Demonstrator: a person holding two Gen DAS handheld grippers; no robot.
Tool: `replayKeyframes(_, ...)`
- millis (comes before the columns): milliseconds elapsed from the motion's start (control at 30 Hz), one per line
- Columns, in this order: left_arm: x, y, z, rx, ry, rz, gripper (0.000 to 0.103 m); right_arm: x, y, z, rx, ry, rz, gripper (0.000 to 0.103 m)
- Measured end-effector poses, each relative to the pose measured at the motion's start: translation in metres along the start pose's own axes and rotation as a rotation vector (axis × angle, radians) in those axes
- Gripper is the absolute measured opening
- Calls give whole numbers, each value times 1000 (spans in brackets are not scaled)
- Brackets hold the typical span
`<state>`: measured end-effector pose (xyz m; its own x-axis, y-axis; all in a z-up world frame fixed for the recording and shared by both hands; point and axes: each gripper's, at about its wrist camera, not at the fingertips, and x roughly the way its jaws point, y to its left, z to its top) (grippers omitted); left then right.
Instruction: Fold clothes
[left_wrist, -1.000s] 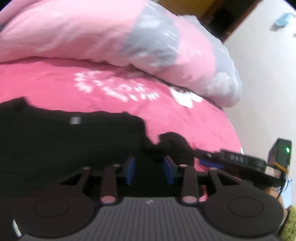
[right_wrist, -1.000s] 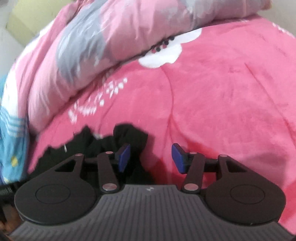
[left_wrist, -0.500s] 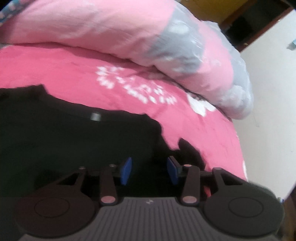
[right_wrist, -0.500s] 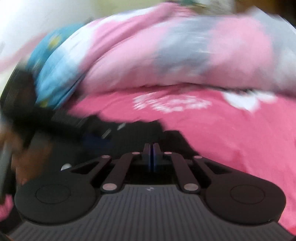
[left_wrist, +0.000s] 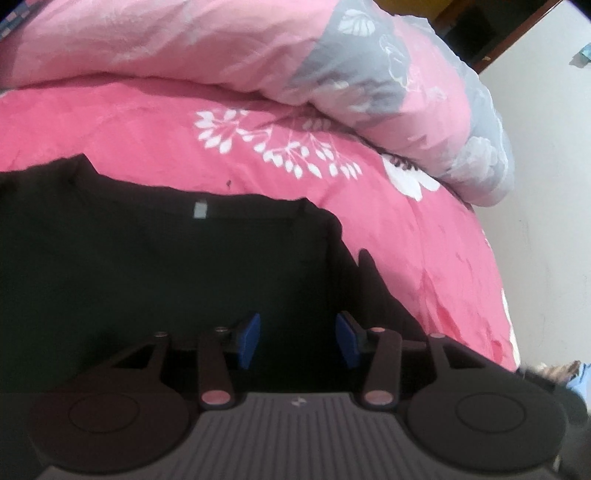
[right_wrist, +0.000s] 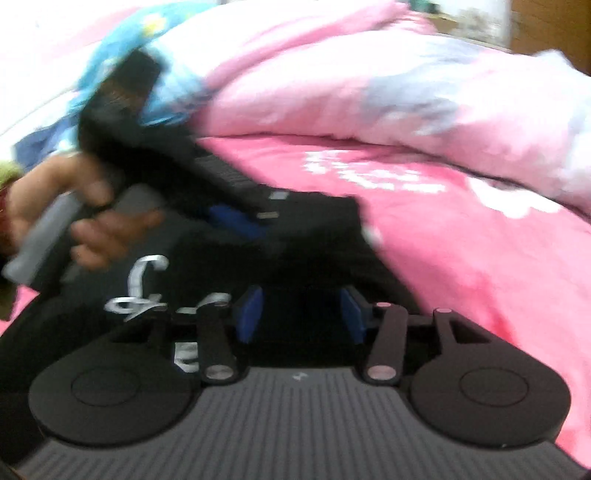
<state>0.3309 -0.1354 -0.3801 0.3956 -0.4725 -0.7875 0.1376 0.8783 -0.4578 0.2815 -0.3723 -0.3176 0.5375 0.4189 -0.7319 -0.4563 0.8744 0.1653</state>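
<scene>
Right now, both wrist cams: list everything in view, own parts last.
black garment: 1, black with a grey neck label and white lettering, spread flat on the bed under both grippers
bed sheet: 1, deep pink with white leaf and flower print, beneath the garment
quilt: 1, light pink with grey floral patches, bunched along the far side of the bed
blue patterned fabric: 1, light blue, far left behind the quilt, blurred
wall: 1, white, right of the bed
left gripper: 1, black with blue pads, jaws apart over the garment
right gripper: 1, black with blue pads, jaws apart over the garment
left hand: 1, gripping the left gripper's handle, blurred
</scene>
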Motion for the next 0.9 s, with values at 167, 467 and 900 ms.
replayKeyframes(167,1,-6,7,9,-16,-39,49,8,-50,-9,262,36,7,47)
replayKeyframes(467,37,-54,27,209,33,-41,42,23,-128,-23,669,102,20,38)
replayKeyframes(900,9,-83,21,380,-112,-38,8,-37,-96,-11,598,-124,-25,5)
